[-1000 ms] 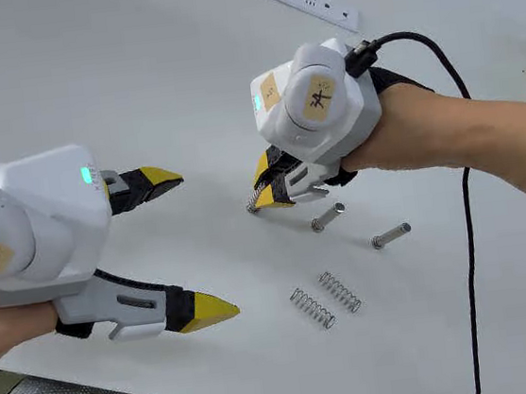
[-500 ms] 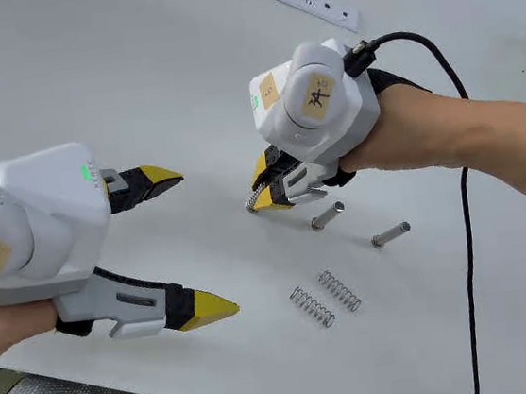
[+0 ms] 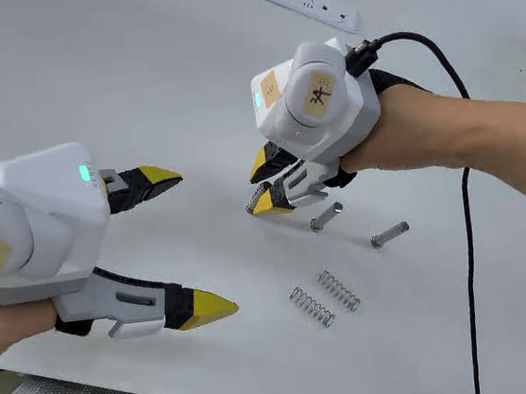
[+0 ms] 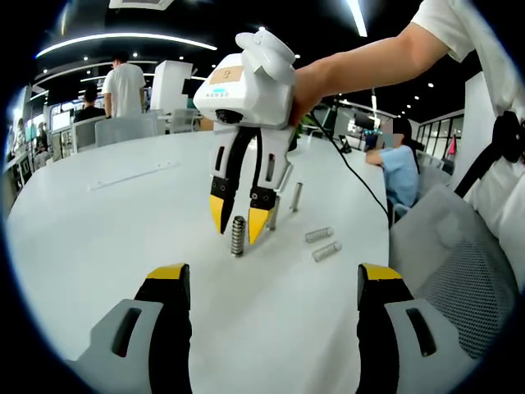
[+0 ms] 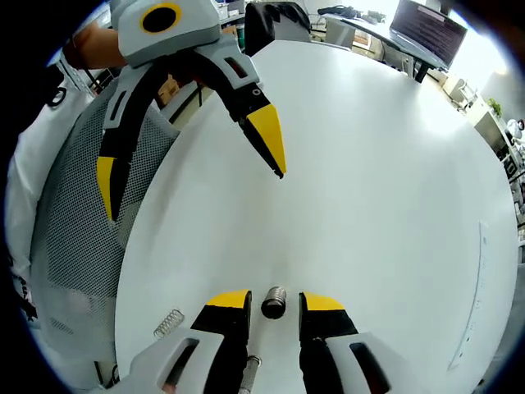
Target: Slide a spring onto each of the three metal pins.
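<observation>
Straddling sprung pin (image 4: 237, 238), right gripper (image 4: 237, 229) fingers (image 4: 259, 220); left gripper view suggests a gap.

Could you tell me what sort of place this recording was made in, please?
Most likely an open-plan office or lab: a large white table, a mesh office chair, a seated person in the background, and strip lights on a dark ceiling.

Counted 3 metal pins: 2 bare, i.e. left bare pin (image 3: 327, 216) & right bare pin (image 3: 390, 234), plus 1 sprung pin (image 4: 237, 235). Loose springs were 2, near spring (image 3: 312, 306) & far spring (image 3: 338, 290). Grippers were 2: left gripper (image 3: 204, 242), right gripper (image 5: 275, 302).
</observation>
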### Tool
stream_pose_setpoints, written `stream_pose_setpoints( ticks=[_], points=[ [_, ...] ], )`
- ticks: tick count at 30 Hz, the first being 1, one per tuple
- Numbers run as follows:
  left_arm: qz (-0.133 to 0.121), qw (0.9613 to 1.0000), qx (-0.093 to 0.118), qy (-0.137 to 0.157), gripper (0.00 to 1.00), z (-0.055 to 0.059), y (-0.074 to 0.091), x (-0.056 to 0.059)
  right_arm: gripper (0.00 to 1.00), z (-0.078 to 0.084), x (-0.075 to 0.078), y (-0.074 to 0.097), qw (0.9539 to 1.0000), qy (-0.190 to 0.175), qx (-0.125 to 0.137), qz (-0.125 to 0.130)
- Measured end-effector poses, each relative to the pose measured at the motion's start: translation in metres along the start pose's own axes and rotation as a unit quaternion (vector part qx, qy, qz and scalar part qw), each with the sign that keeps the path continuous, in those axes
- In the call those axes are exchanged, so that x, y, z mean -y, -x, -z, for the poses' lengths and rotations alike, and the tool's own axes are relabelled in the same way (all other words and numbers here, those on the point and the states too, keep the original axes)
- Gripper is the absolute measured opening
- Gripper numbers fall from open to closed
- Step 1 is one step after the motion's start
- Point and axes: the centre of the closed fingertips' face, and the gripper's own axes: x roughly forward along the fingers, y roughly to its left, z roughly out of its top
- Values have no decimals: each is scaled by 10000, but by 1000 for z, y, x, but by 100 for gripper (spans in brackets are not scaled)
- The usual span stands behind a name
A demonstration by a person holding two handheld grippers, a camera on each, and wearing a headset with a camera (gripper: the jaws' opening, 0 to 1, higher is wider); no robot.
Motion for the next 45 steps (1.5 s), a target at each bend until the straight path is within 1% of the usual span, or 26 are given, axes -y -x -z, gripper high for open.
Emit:
stream_pose_setpoints(
  ticks=[3,7,13,14,19,23,24,26,29,31,36,37,39,41,45],
  points=[
    [9,10000,-21,-20,83,-1,0,1,23,-1,1,4,9999,-80,100,35],
    [12,10000,-52,-56,83,-1,0,1,28,1,1,9,9997,-138,155,94],
    [13,9999,-105,-133,83,-4,1,3,35,-2,-3,23,9989,-248,328,225],
    [14,9998,-111,-139,83,-4,1,3,36,1,-3,21,9987,-264,353,244],
    [16,9996,-170,-206,84,-5,3,4,42,2,-4,30,9972,-376,535,357],
    [16,9994,-232,-270,85,-7,4,4,47,4,-5,40,9951,-483,722,468],
    [19,9993,-245,-296,85,-7,4,5,48,4,-7,44,9940,-529,805,511],
    [23,9991,-278,-314,85,-7,4,5,50,6,-8,47,9927,-600,893,544],
    [23,9989,-304,-349,85,-8,5,6,54,7,-12,55,9901,-668,1042,659],
    [23,9988,-336,-367,85,-8,5,7,57,7,-16,62,9873,-729,1204,739],
    [30,9984,-401,-397,85,-8,6,8,64,16,-25,71,9827,-879,1365,886],
    [34,9983,-420,-415,85,-7,6,8,64,17,-26,74,9809,-932,1438,926],
    [45,9980,-447,-440,85,-8,7,8,66,20,-29,77,9786,-999,1512,970],
    [48,9980,-444,-455,86,-9,7,9,67,23,-34,80,9765,-1071,1574,1012],
    [49,9974,-494,-526,87,-10,7,8,72,29,-43,87,9706,-1207,1757,1122]
  ],
)
